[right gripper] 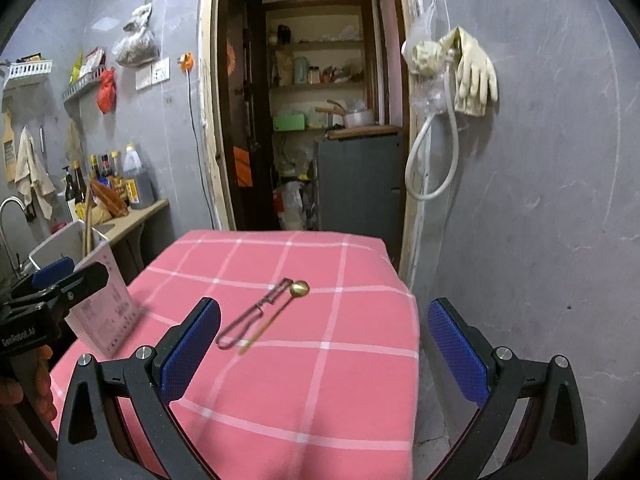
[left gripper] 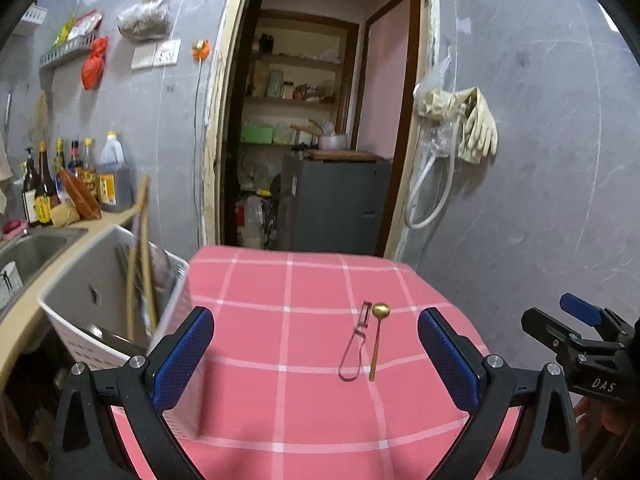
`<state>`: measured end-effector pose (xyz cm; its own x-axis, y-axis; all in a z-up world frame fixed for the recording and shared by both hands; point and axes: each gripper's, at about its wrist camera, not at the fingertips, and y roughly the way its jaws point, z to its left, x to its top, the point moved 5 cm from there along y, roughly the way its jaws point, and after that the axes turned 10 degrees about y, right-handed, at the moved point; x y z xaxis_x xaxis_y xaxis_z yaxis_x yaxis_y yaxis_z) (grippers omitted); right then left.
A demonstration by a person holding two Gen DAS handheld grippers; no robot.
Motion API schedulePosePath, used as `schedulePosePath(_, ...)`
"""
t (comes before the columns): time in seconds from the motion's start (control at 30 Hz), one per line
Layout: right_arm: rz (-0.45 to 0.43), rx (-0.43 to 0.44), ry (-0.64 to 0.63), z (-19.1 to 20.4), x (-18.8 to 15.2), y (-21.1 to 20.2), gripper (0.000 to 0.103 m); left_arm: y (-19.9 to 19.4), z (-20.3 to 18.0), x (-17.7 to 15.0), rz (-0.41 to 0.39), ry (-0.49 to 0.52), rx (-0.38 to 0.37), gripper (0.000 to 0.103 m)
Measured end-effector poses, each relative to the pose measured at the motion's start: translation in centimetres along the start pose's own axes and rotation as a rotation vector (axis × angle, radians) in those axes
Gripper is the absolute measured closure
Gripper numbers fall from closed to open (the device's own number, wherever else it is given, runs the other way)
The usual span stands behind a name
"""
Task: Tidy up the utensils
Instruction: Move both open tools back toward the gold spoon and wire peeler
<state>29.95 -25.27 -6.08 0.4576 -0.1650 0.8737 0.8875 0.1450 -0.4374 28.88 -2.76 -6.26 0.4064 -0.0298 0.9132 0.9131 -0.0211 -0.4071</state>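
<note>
Left gripper [left gripper: 316, 354] and right gripper [right gripper: 324, 344], both black-framed with blue textured pads, hang spread wide and empty above the pink checked tablecloth [left gripper: 280, 400], apparently poised to choose a pickup. Ahead of both lie a wire-handled metal peeler [left gripper: 354, 342] and a slim gold spoon [left gripper: 377, 338], side by side, nearly touching. The white perforated plastic utensil basket [left gripper: 92, 312], probably their destination, stands at the table's left edge holding wooden chopsticks [left gripper: 140, 264].

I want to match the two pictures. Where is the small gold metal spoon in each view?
Left wrist view: the small gold metal spoon lies right of centre on the pink checked tablecloth, just right of the wire-handled metal peeler.
Right wrist view: the spoon lies near centre, tilted, again beside the peeler.
Shared landmark: the doorway.
</note>
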Motion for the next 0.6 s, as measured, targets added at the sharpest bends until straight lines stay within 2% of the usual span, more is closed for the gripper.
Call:
schedulePosePath(0.13, 0.061, 0.029, 0.012, -1.3, -0.7, 3.1, 0.001, 2.6, -1.2, -1.1, 0.061, 0.011, -0.016, 0.0)
schedulePosePath(0.33, 0.17, 0.097, 0.031, -2.4, -2.0, 8.5, 0.002, 7.3, -2.4, -3.3, 0.21, 0.026, -0.02, 0.0)
schedulePosePath(0.4, 0.2, 0.129, 0.034, -2.3, -2.5, 10.0, 0.008, 8.7, -2.6, -4.1, 0.258, 0.02, -0.028, 0.0)
schedulePosePath(0.43, 0.219, 0.146, 0.038, -2.2, -2.7, 10.8, 0.015, 9.3, -2.7, -4.5, 0.281, 0.018, -0.029, 0.002)
schedulePosePath(0.47, 0.239, 0.164, 0.04, -2.1, -2.9, 11.8, 0.02, 9.9, -2.9, -5.0, 0.301, 0.013, -0.036, 0.003)
schedulePosePath(0.6, 0.294, 0.213, 0.026, -1.5, -3.5, 15.0, 0.032, 11.9, -3.4, -6.7, 0.383, 0.001, -0.072, 0.024)
